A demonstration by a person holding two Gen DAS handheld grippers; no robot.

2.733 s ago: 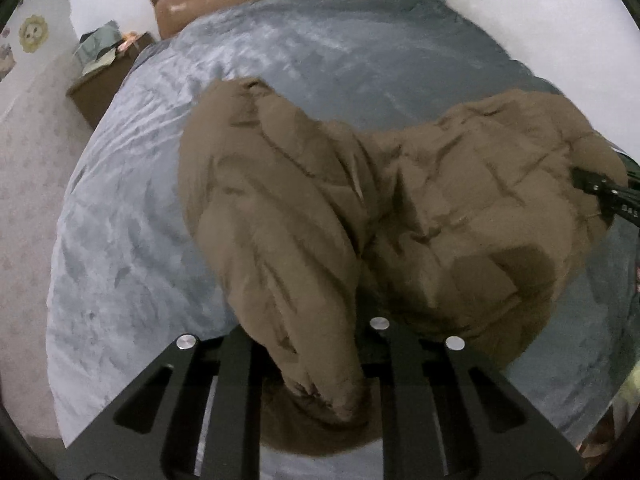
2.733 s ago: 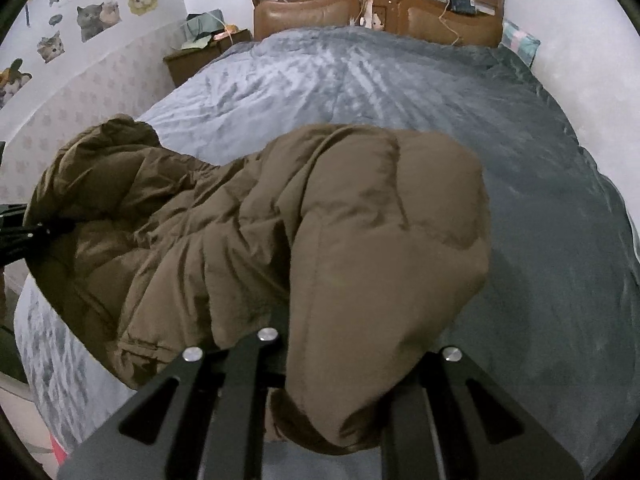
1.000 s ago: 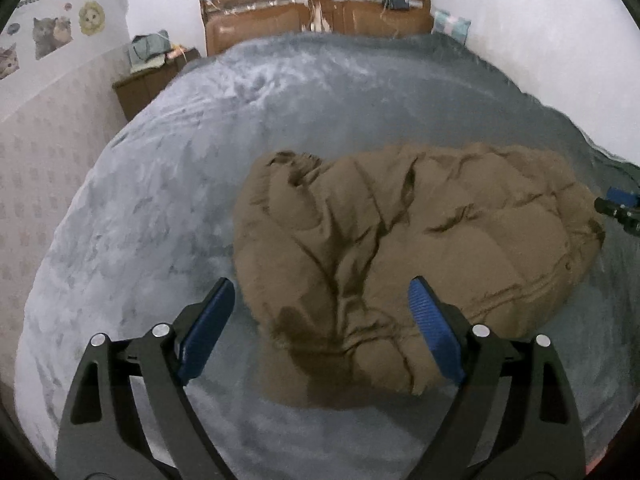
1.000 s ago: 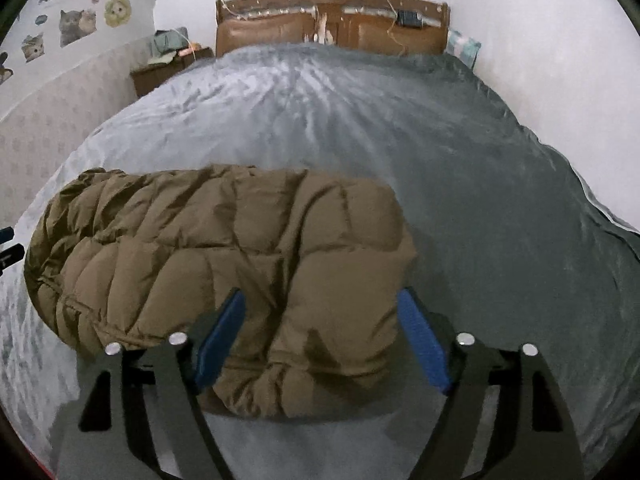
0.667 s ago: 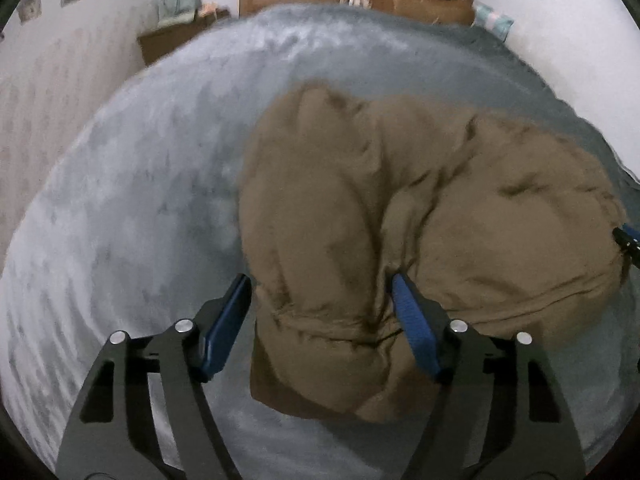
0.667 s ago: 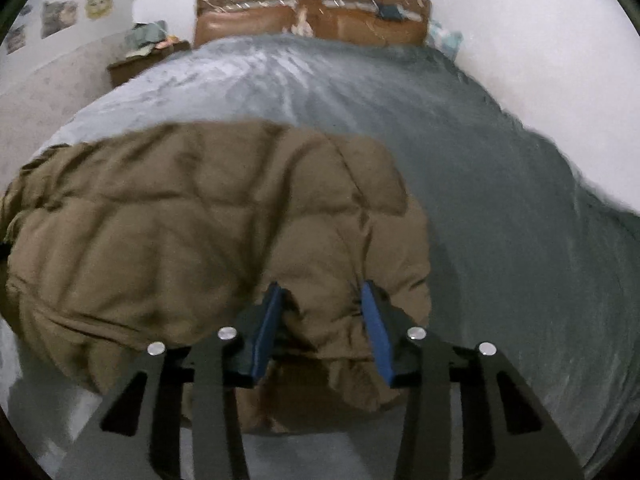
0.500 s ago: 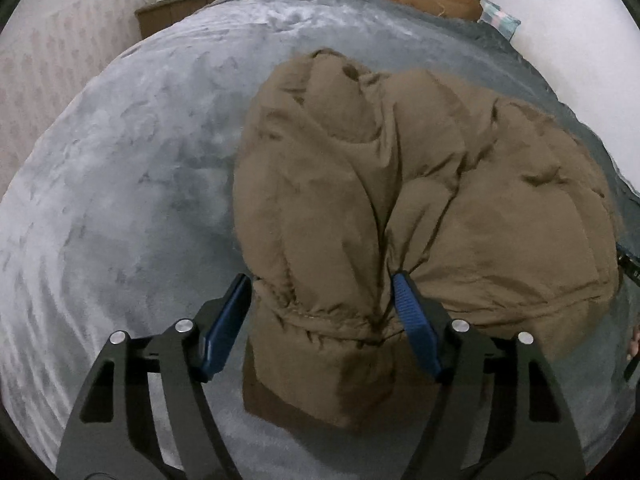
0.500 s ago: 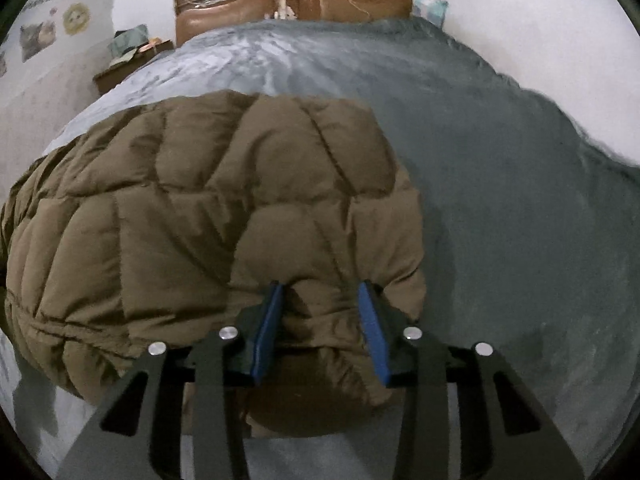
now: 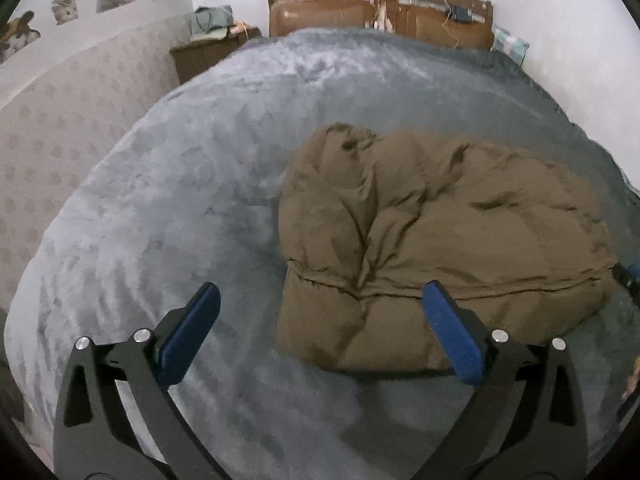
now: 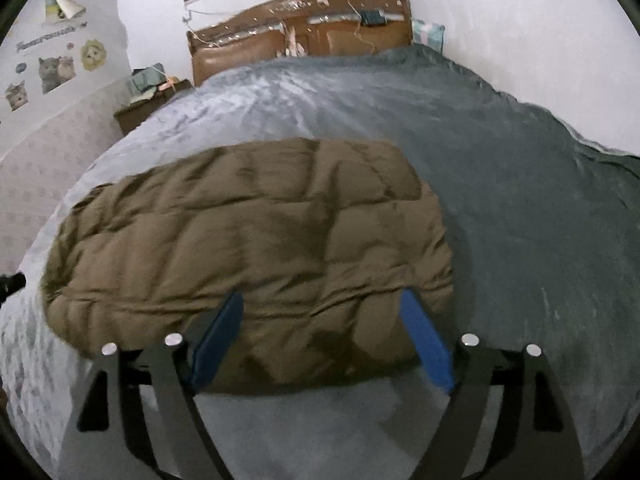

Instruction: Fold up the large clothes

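Observation:
A brown puffer jacket lies folded into a thick bundle on the grey blanket of the bed. My left gripper hangs just in front of the jacket's near left corner. Its jaws are opening wide: the left pad is over bare blanket and the right pad sits against the near hem without pinching. In the right wrist view the jacket fills the middle. My right gripper straddles its near right edge with its jaws opening, and the pads stand off the fabric. Each view catches the other gripper's tip at its edge.
A wooden headboard closes the far end of the bed, with a pillow at its right. A bedside cabinet piled with things stands at the far left. Walls run close along both sides of the bed.
Half a second ago both grippers pinched the jacket's near edge. Both have since opened and drawn back a little, and the jacket has settled flat on the blanket.

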